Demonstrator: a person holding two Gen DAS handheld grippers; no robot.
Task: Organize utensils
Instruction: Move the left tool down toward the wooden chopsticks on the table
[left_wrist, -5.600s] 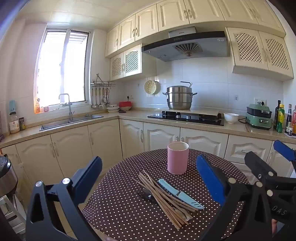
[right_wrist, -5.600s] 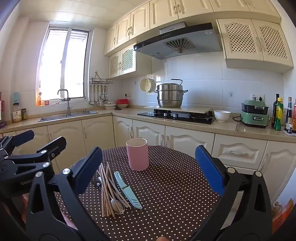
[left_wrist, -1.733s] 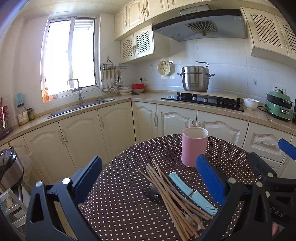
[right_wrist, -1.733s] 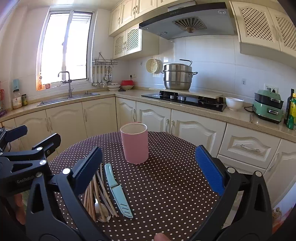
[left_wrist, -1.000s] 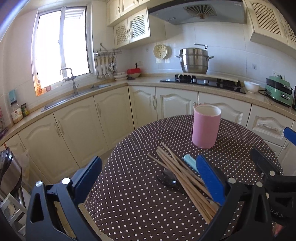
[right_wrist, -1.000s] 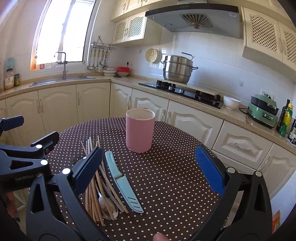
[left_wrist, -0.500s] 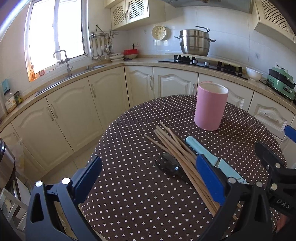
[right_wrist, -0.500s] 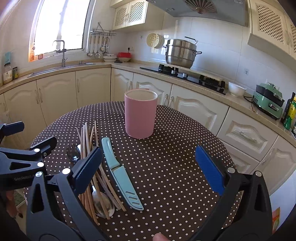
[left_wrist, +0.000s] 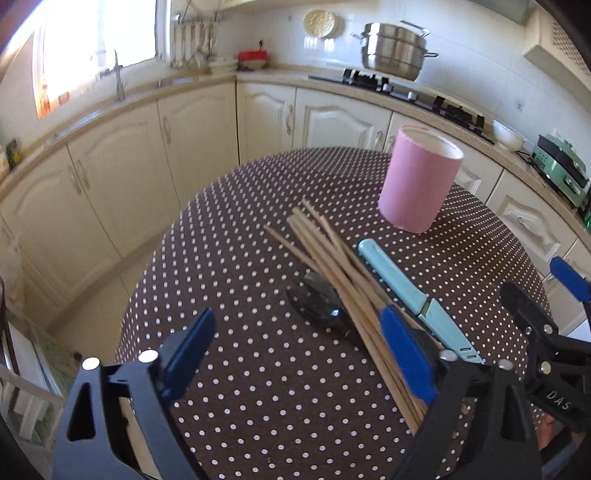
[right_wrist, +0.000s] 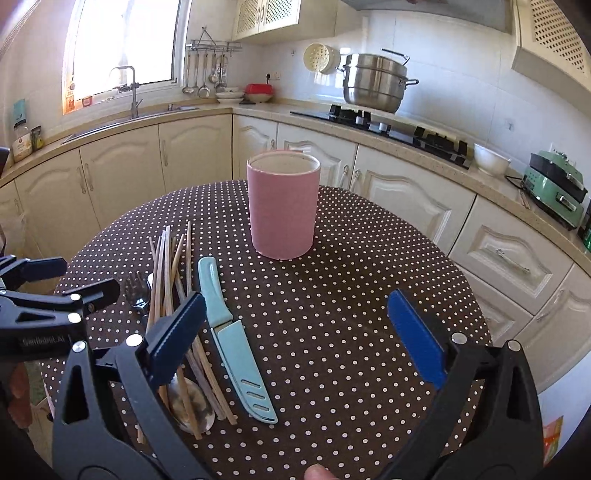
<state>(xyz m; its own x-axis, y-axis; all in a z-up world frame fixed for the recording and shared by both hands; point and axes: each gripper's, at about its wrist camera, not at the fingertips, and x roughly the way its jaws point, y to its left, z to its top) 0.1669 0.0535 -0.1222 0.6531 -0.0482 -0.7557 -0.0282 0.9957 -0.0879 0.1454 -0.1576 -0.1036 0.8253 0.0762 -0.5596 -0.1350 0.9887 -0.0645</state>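
Observation:
A pink cup (left_wrist: 419, 184) (right_wrist: 282, 206) stands upright on the round dotted table (left_wrist: 240, 369) (right_wrist: 351, 295). In front of it lie a bundle of wooden chopsticks (left_wrist: 332, 266) (right_wrist: 166, 266), a light blue knife (left_wrist: 406, 291) (right_wrist: 229, 332), a fork (right_wrist: 136, 291) and a spoon (right_wrist: 192, 402). My left gripper (left_wrist: 295, 350) hovers over the near end of the pile. Its jaws are closing, with no pad touching anything. My right gripper (right_wrist: 295, 332) is open above the knife and bare cloth. Each gripper shows at the edge of the other's view, the right one (left_wrist: 546, 291) and the left one (right_wrist: 70, 280).
Cream cabinets and a counter curve around behind the table. On the counter are a sink (right_wrist: 125, 114), a hob with a steel pot (right_wrist: 375, 83), a white bowl (right_wrist: 491, 158) and a green appliance (right_wrist: 554, 192). A thumb tip (right_wrist: 317, 472) shows at the bottom edge.
Both grippers have dropped and tilted down toward the table, so the utensils look closer. The left jaws have narrowed. The utensils and the cup have not moved.

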